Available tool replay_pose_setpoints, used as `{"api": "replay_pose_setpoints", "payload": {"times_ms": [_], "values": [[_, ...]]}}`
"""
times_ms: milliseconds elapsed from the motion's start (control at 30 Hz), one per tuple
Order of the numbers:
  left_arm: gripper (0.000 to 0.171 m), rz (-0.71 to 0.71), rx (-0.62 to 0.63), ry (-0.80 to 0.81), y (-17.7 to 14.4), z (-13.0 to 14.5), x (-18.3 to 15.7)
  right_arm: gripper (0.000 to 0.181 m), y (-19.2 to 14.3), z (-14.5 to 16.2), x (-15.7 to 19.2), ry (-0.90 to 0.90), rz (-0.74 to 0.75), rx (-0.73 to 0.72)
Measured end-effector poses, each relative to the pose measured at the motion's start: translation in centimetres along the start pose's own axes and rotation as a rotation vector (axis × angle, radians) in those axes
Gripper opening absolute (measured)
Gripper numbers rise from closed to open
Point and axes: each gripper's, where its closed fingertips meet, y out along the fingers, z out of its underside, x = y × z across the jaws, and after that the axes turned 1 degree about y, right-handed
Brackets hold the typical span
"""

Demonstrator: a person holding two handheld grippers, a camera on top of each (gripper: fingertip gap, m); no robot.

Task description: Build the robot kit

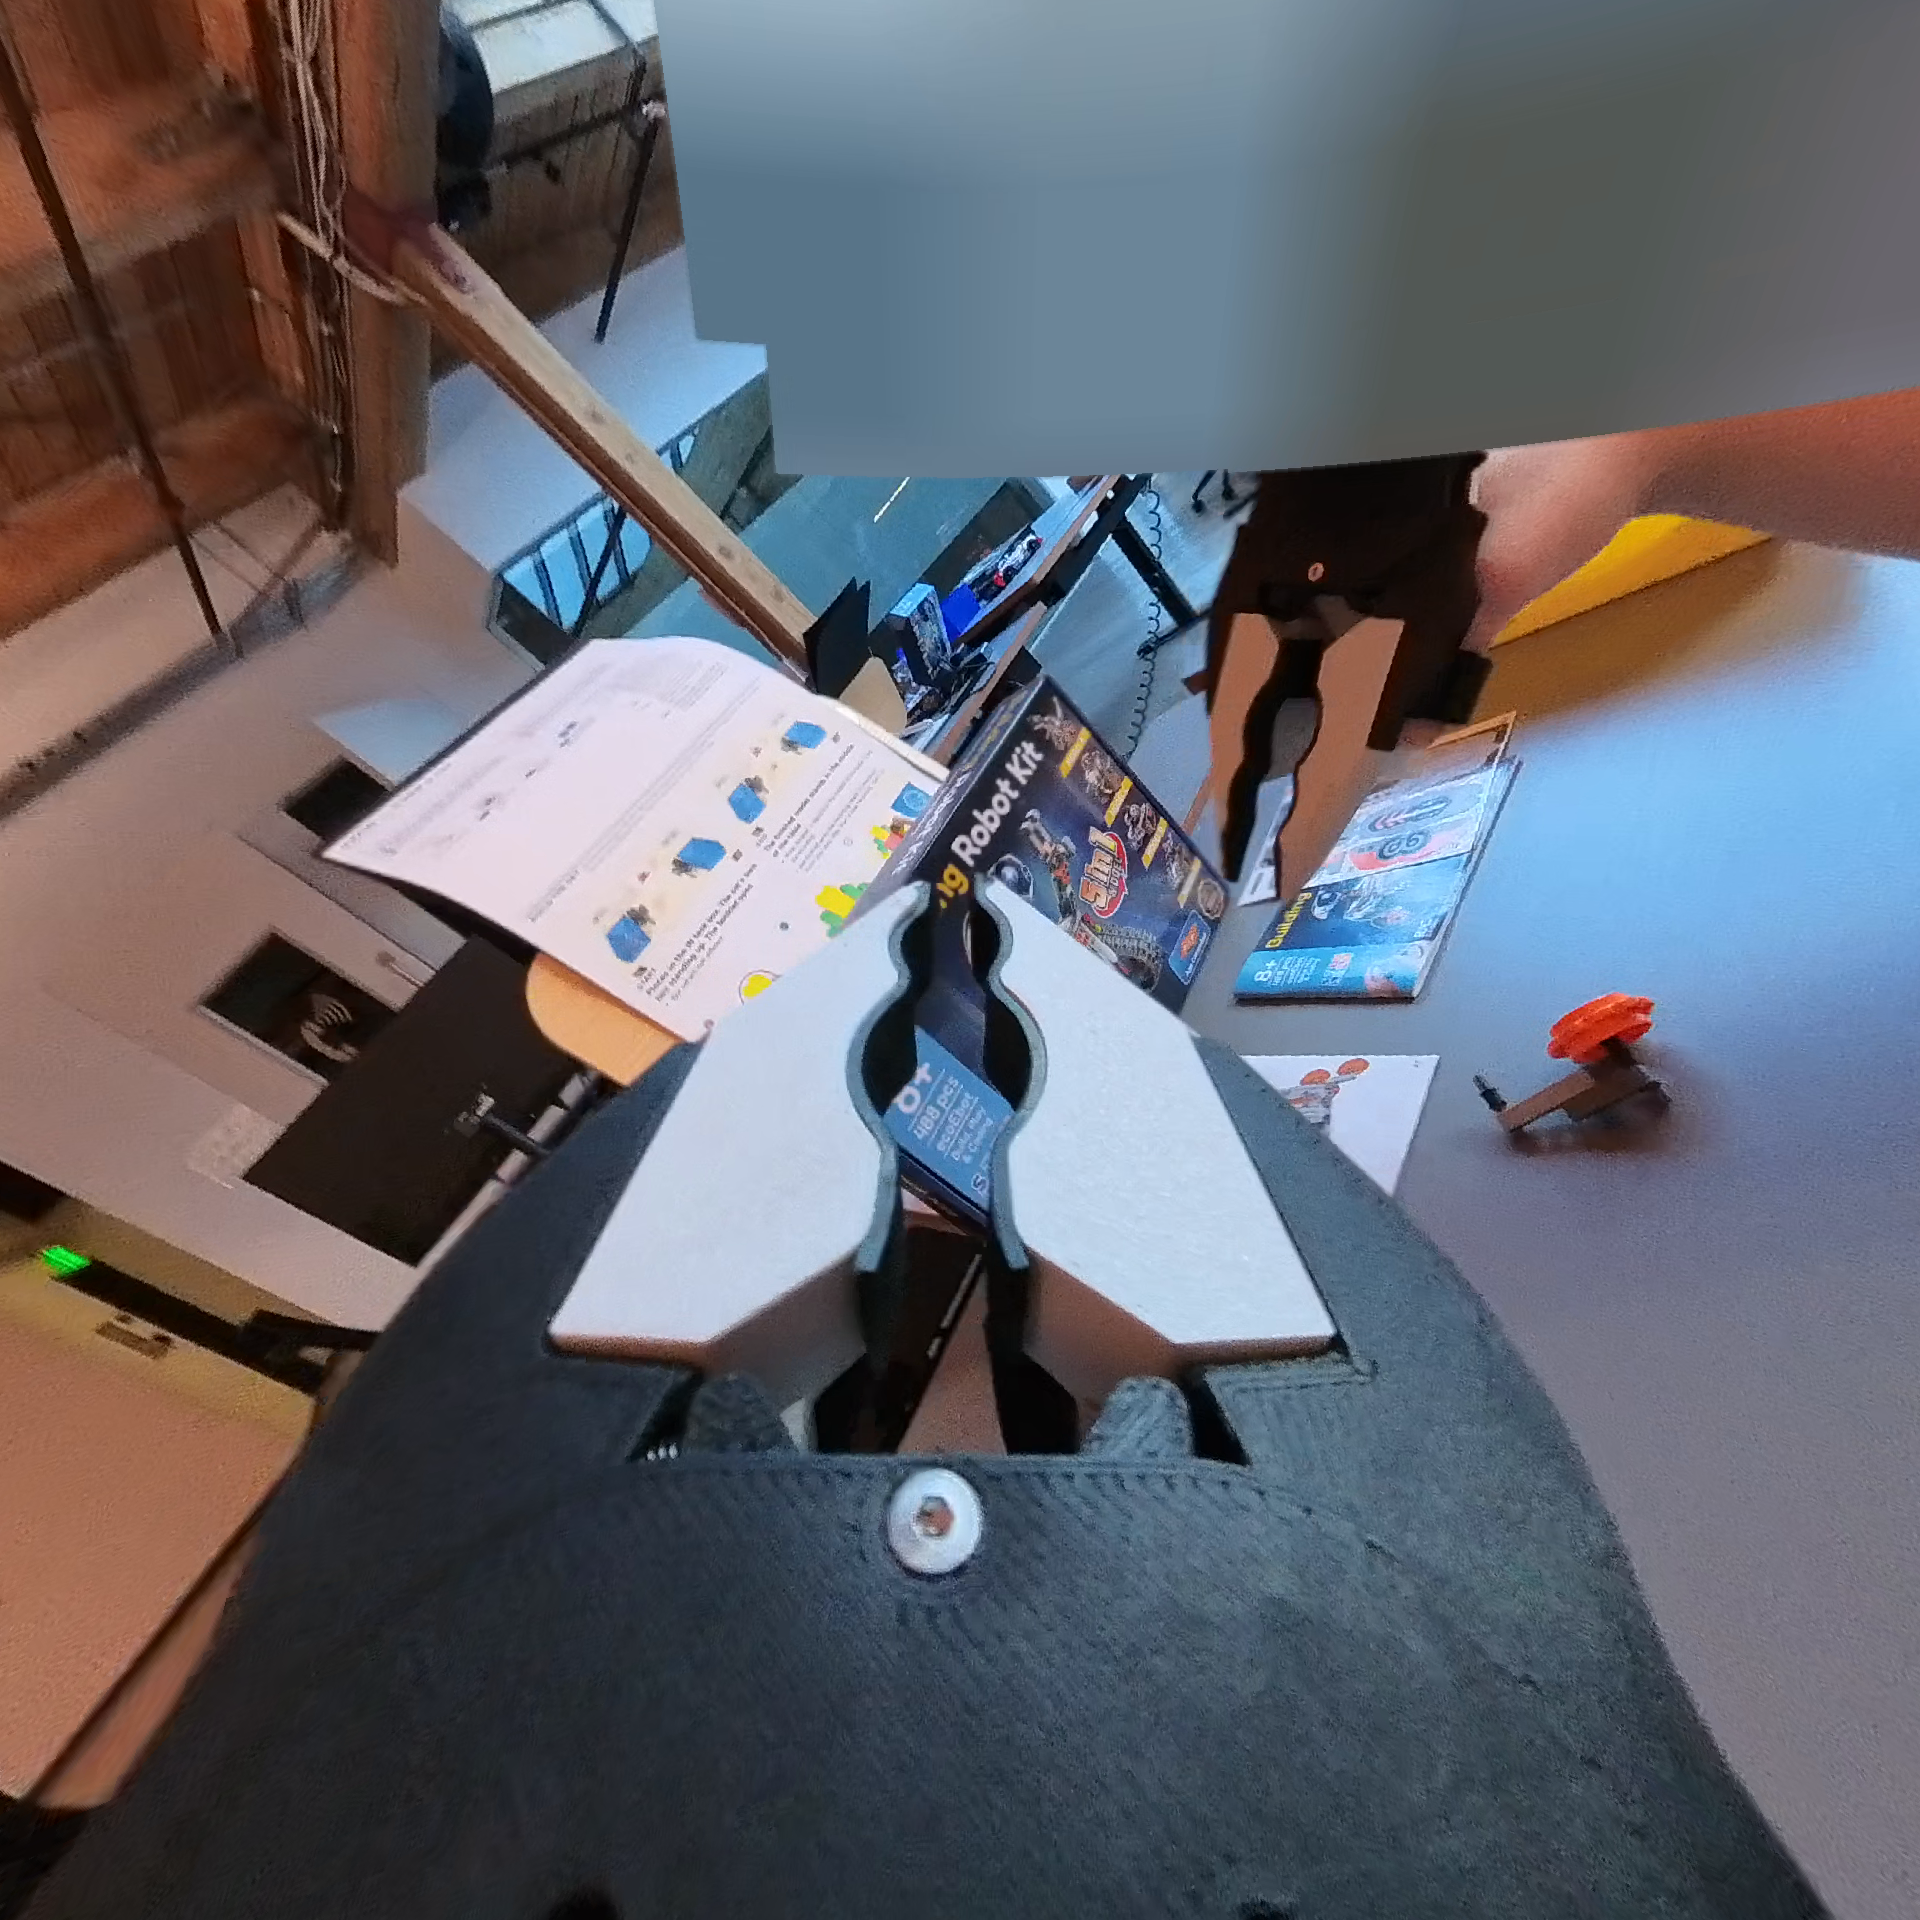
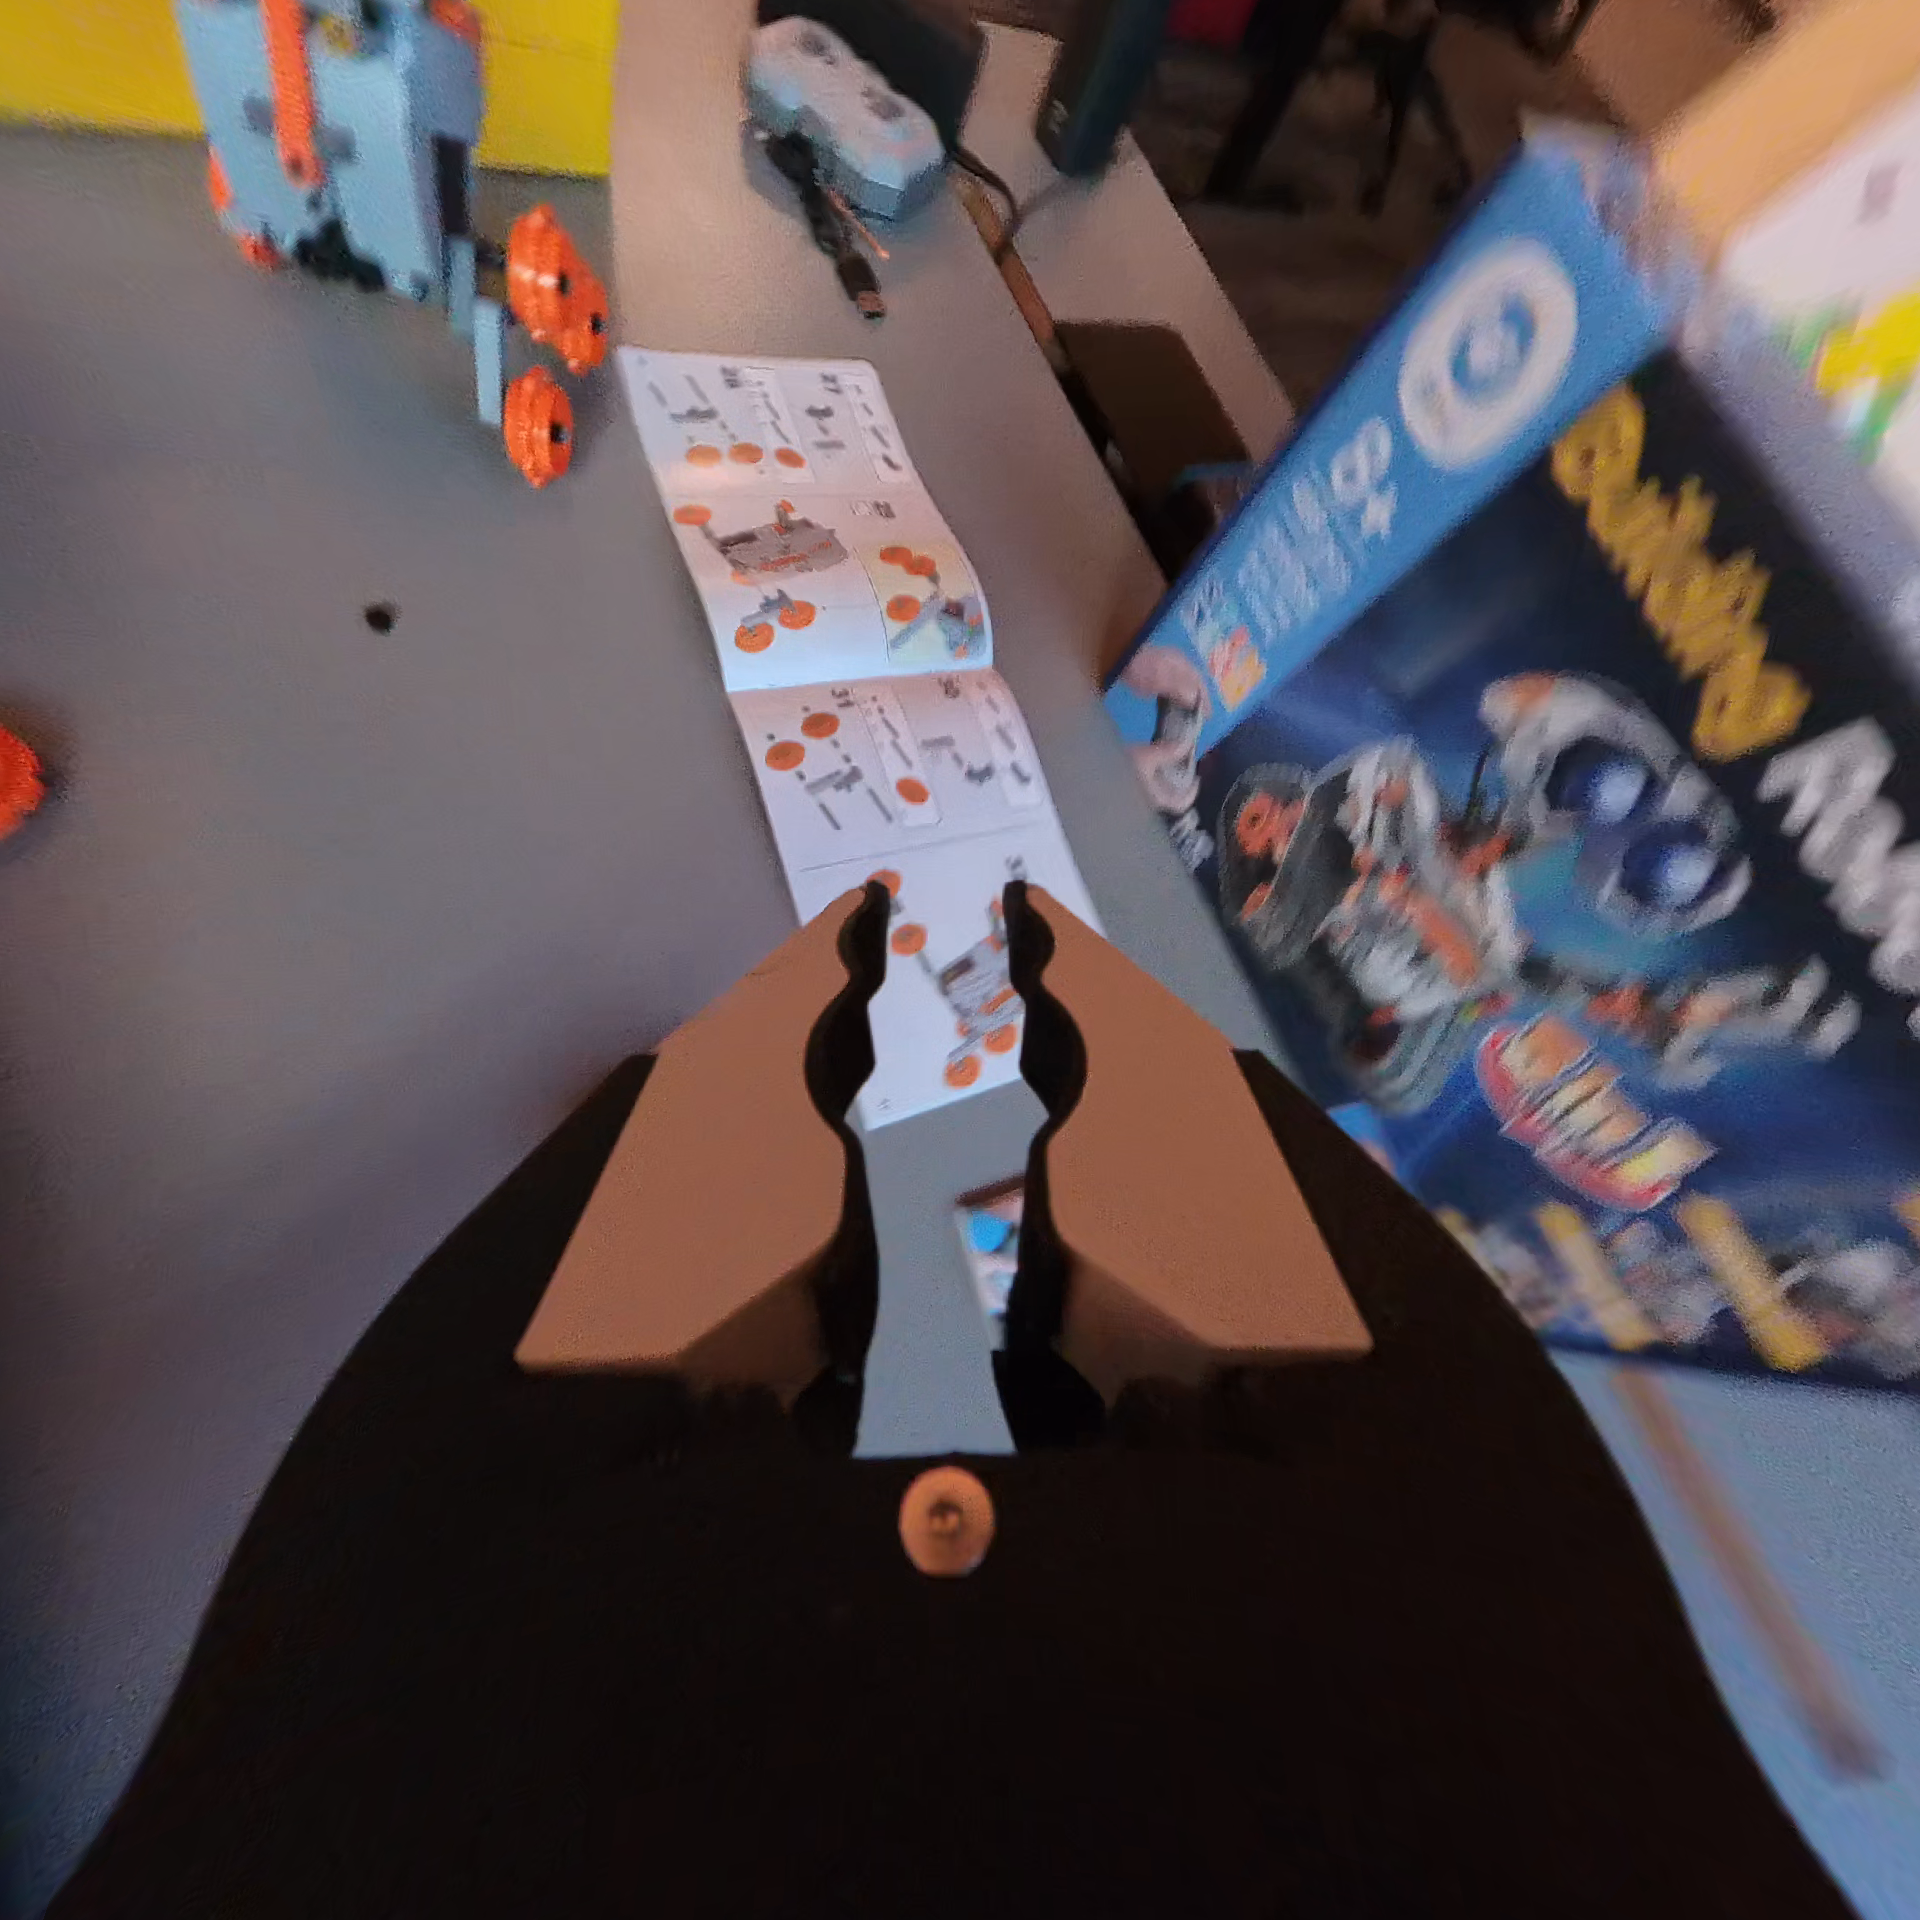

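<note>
My left hand-held gripper point(image 1: 951, 914) sits narrow around the tilted kit box point(image 1: 1049, 894) edge, grip unconfirmed, right hand-held gripper point(image 2: 943, 902) narrow and empty over the manual point(image 2: 831, 623) on the worktop point(image 2: 312, 831); I'd seat the box deeper.

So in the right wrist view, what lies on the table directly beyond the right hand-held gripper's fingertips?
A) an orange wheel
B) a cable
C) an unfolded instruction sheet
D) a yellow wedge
C: the unfolded instruction sheet stretches away from between the open jaws of the right hand-held gripper.
</note>
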Motion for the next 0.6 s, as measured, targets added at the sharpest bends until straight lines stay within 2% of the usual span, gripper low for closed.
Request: {"api": "replay_pose_setpoints", "payload": {"times_ms": [67,133,233,433,533,600], "values": [[0.004,0.017,0.014,-0.052,-0.2,0.2,0.3,0.022,0.2,1.9,0.3,0.245,-0.075,-0.014],[0.004,0.015,0.043,-0.091,-0.2,0.7,0.8,0.02,1.2,3.8,2.1,0.431,-0.128,-0.003],[0.003,0.008,0.081,-0.115,-0.2,1.6,1.3,0.019,3.1,7.4,5.3,0.425,-0.078,0.175],[0.004,0.03,0.151,-0.142,-0.1,2.7,0.9,0.023,6.1,10.3,7.5,0.461,0.055,0.455],[0.004,0.039,0.167,-0.145,0.0,2.9,0.6,0.024,7.0,12.1,8.1,0.461,0.067,0.563],[0.004,0.057,0.178,-0.152,0.2,3.1,0.1,0.01,7.2,12.0,8.0,0.457,0.061,0.539]]}}
